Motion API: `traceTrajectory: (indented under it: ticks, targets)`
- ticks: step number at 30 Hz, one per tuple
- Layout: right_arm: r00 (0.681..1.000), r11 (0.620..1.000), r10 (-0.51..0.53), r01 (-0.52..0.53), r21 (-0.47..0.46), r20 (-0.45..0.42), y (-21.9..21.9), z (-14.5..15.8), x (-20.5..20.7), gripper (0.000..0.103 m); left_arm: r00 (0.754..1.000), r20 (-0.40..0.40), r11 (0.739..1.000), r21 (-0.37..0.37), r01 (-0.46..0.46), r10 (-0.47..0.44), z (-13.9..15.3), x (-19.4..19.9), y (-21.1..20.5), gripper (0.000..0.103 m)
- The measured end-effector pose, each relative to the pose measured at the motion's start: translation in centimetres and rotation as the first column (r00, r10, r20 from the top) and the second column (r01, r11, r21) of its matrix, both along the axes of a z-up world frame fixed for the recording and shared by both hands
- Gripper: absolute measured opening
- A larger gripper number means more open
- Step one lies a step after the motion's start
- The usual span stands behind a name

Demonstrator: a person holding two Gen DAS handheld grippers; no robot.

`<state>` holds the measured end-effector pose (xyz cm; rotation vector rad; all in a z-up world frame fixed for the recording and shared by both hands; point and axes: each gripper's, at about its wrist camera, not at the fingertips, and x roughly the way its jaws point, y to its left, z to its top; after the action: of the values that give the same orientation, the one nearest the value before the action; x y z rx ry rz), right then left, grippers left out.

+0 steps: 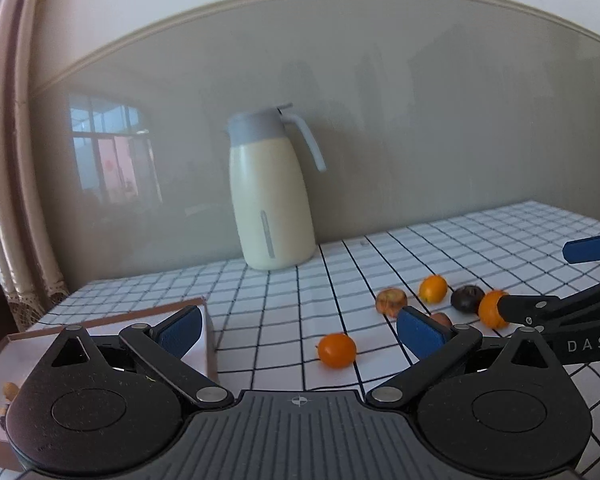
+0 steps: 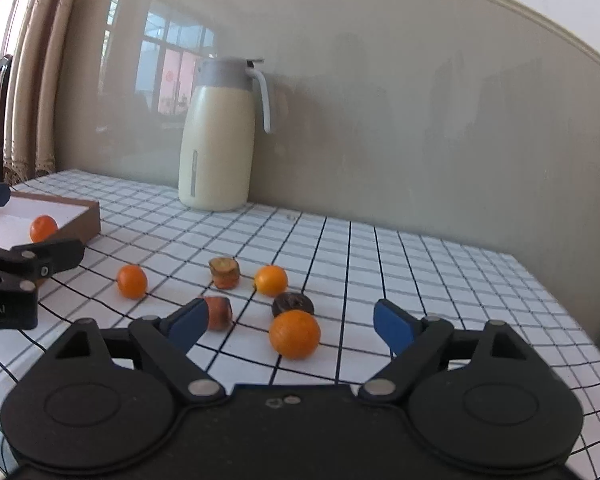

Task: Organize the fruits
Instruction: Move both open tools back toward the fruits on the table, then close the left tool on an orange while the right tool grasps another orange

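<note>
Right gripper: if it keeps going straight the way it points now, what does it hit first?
Most likely the nearest orange fruit, which lies on the checked tablecloth between the open jaws of the right gripper, slightly left of centre. The dark fruit sits just behind it. Depth is uncertain through the fisheye.

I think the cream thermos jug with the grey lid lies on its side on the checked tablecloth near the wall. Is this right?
Not quite: the cream thermos jug with the grey lid stands upright, not on its side, on the checked tablecloth near the wall. Both wrist views show this.

A gripper finger (image 1: 418,332) hides most of one brown fruit (image 1: 442,319). The box (image 2: 80,216) is cut off at the left edge. Items in the box's lower-left corner (image 1: 8,394) are too blurred to identify.
</note>
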<state>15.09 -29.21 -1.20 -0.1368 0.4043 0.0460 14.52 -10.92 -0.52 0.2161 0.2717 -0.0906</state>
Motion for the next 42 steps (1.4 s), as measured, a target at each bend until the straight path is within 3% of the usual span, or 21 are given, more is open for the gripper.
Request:
traceTrajectory:
  ticks: [5,8,11,17,21,30,33,40,41,42]
  targets:
    - [1.0,1.0,-0.003,0.003,0.005,-0.026,-0.1,-0.6,1.0,0.078,0.999,-0.041,1.0,-0.009,0.006,-0.006,-0.7,1.4,-0.8,0.101]
    - [0.999,1.0,-0.003,0.004,0.011,-0.044,-0.3,-1.0,1.7,0.071,0.997,-0.076,1.0,0.0,0.012,-0.012,-1.1,2.4,-1.6,0.087]
    - [0.998,1.0,-0.003,0.004,0.02,-0.057,-0.4,-1.1,2.3,0.067,0.994,-0.105,1.0,0.001,0.003,-0.003,-1.6,3.2,-1.9,0.085]
    - [0.996,1.0,-0.01,0.012,0.021,-0.085,-0.9,-1.8,3.1,0.058,0.985,-0.175,1.0,-0.024,-0.007,0.003,-2.5,5.2,-1.8,0.071]
    - [0.995,1.0,-0.008,0.011,0.027,-0.101,-1.0,-2.1,3.5,0.051,0.979,-0.203,0.999,-0.045,-0.023,0.013,-2.9,6.3,-1.5,0.071]
    - [0.99,0.999,-0.009,0.014,0.041,-0.14,-0.8,-2.3,5.0,0.045,0.963,-0.269,0.998,-0.054,-0.015,0.0,-4.0,7.8,-2.0,0.071]
    - [0.987,0.999,-0.017,0.025,0.046,-0.162,-0.9,-2.5,5.6,0.032,0.957,-0.291,0.999,-0.051,-0.015,0.0,-4.1,8.3,-2.1,0.071]
    - [0.984,0.998,-0.022,0.032,0.054,-0.175,-1.0,-2.6,6.4,0.03,0.949,-0.315,0.999,-0.051,0.004,-0.02,-4.3,9.2,-2.5,0.071]
    - [0.984,0.998,-0.022,0.032,0.056,-0.175,-1.0,-2.6,6.4,0.03,0.947,-0.321,0.999,-0.048,0.007,-0.022,-4.3,9.3,-2.6,0.068]
    - [0.984,0.998,-0.022,0.033,0.058,-0.175,-1.1,-2.6,6.4,0.03,0.945,-0.328,0.999,-0.046,0.006,-0.021,-4.3,9.4,-2.6,0.056]
